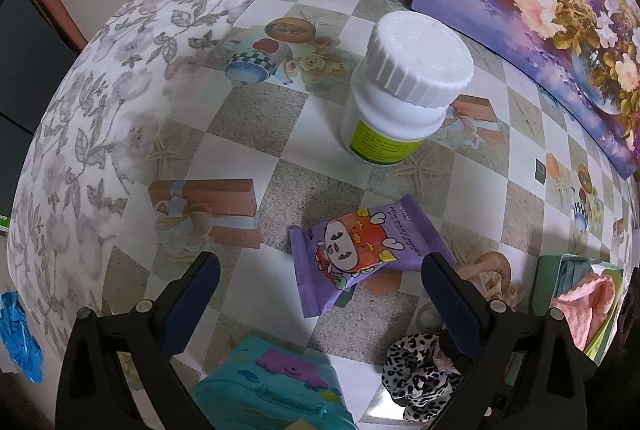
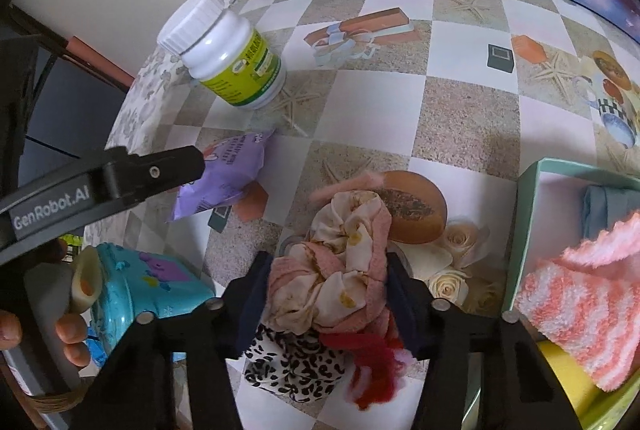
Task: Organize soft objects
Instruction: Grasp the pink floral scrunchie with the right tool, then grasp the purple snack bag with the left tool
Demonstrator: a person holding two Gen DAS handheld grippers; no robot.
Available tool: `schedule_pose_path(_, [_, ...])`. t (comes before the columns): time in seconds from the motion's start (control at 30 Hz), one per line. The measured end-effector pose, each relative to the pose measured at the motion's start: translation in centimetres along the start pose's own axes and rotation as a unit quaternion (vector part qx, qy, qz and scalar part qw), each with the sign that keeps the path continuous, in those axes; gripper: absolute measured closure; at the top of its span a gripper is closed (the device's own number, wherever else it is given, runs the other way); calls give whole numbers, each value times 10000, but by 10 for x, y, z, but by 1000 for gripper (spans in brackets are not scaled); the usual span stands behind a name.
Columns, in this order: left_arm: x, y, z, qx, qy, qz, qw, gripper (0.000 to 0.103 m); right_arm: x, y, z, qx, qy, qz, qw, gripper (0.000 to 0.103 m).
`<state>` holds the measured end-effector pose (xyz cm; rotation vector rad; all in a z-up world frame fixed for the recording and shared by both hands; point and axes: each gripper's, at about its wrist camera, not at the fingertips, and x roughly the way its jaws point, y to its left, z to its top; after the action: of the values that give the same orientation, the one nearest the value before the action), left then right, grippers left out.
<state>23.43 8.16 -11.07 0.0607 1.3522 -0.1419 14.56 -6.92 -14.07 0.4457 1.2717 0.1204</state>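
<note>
Scrunchies in a bunched cream-and-pink fabric cluster point(image 2: 340, 270) lie on the checked, picture-printed tablecloth point(image 2: 460, 109), just left of the mint-green open box point(image 2: 520, 230), and are caught between the two pads of the right gripper point(image 2: 328, 294), which are drawn in against the cloth on both sides. A leopard-print scrunchie point(image 2: 292, 362) and a red fuzzy one point(image 2: 376, 362) sit directly beneath and touch the bundle, so a clean lift is best judged only once the pinch is firm on the cream-and-pink piece alone; otherwise the neighbours may be dragged along. The box, where a pink-and-white striped fuzzy cloth point(image 2: 580, 310) already rests, is the likely destination. The left gripper point(image 1: 320, 294) hangs spread and empty over a purple cartoon-printed snack packet point(image 1: 352, 254), near a white plastic bottle with a green label point(image 1: 400, 89).
</note>
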Motion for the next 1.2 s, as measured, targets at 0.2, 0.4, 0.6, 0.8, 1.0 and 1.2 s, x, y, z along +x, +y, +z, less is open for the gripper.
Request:
schedule_pose_path(0.2, [2,-1,0,10,10,-1,10000,2,-4,0,0,-32,-69,-20,10000,60])
schedule_pose_path(0.4, [6,-6,2,60,-22,34,10000,2,-8,-4,1,-34,-117,-39,9999,66])
schedule_pose_path(0.6, [9,-11,3,134,-54,58,9999,2,-13,-9,2,24,-189,-36,9998,68])
schedule_pose_path(0.8, [10,-14,1,216,-73,91,9997,2,-30,-15,8,71,-385,-110,9992,68])
schedule_pose_path(1.0, [8,-15,0,288,-141,173,9993,3,-59,-23,16,144,-694,-244,9972,68])
schedule_pose_path(1.2, [5,-32,-1,703,-224,279,9969,3,-81,-29,18,244,-899,-184,9955,68])
